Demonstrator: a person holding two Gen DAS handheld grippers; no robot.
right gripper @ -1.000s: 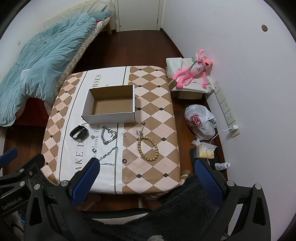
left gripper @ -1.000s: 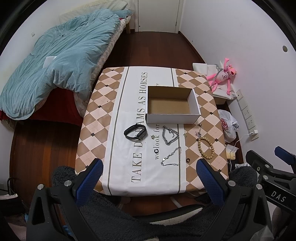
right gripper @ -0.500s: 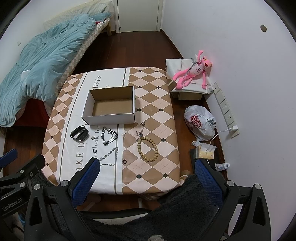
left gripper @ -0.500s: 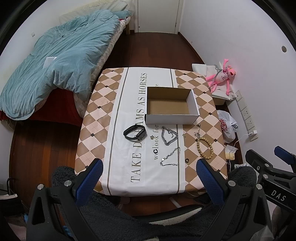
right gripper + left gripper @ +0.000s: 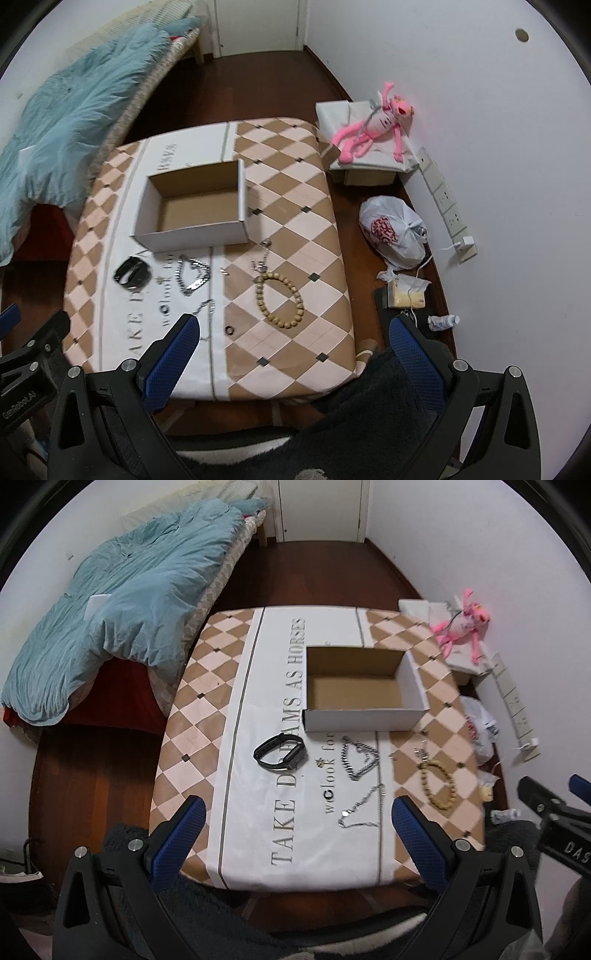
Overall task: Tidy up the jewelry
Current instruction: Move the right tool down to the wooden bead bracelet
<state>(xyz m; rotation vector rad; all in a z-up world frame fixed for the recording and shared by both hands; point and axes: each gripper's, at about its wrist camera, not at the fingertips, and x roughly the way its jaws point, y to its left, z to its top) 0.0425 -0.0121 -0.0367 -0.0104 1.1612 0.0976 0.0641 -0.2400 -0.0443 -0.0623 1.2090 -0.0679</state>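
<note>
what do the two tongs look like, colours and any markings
Both are alike: black angular frames with silver screws, each carrying two blue fingers with a fine cross-hatched texture. The left tongs and right tongs match in build. Seen from the other camera, the left body bears white "GenRobot.AI" lettering and the right body shows "DAS". No cables visible.

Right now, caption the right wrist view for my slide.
Open right hand-held gripper above the table; bead bracelet, chains and black band lie before an empty cardboard box.
</note>
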